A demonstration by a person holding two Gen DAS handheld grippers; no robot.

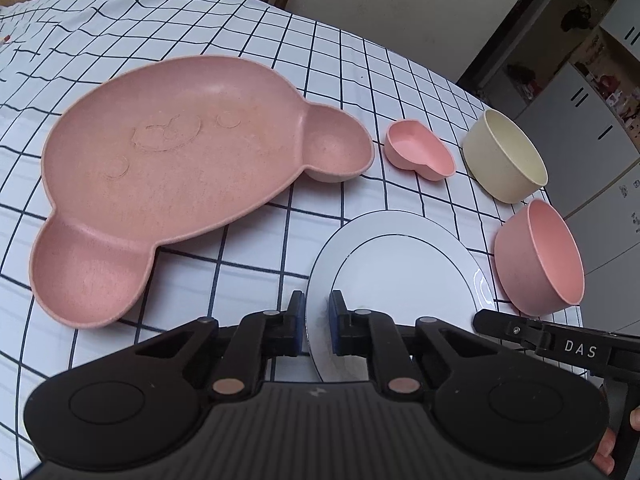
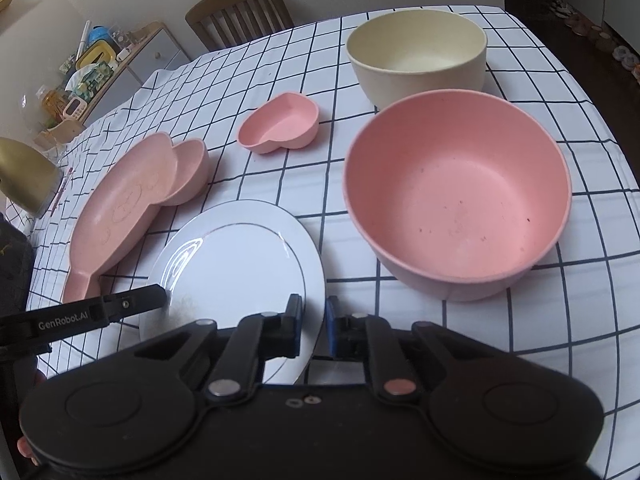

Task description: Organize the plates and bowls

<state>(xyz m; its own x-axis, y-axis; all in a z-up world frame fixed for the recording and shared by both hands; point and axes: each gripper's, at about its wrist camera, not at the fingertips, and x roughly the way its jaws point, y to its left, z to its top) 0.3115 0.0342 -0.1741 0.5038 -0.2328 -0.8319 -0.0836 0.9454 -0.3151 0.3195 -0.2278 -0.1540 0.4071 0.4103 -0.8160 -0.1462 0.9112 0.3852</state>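
A white plate [image 1: 400, 264] with a thin dark ring lies on the checked tablecloth. My left gripper [image 1: 317, 312] is shut on the plate's left rim, and my right gripper [image 2: 313, 316] is shut on the right rim of the same white plate [image 2: 240, 256]. A large pink bear-shaped divided plate [image 1: 172, 164] lies to the left. A small pink heart-shaped dish [image 1: 420, 152], a cream bowl [image 1: 504, 156] and a pink bowl [image 1: 540, 256] stand to the right. In the right wrist view the pink bowl [image 2: 460, 196] is close ahead, with the cream bowl [image 2: 416, 52] behind it.
The table wears a white cloth with black grid lines [image 1: 240, 40]. A wooden chair [image 2: 240, 12] stands at the far edge. A cluttered sideboard [image 2: 92, 76] is at the far left, a gold object [image 2: 24, 176] sits at the table's left edge, and cabinets [image 1: 580, 92] rise on the right.
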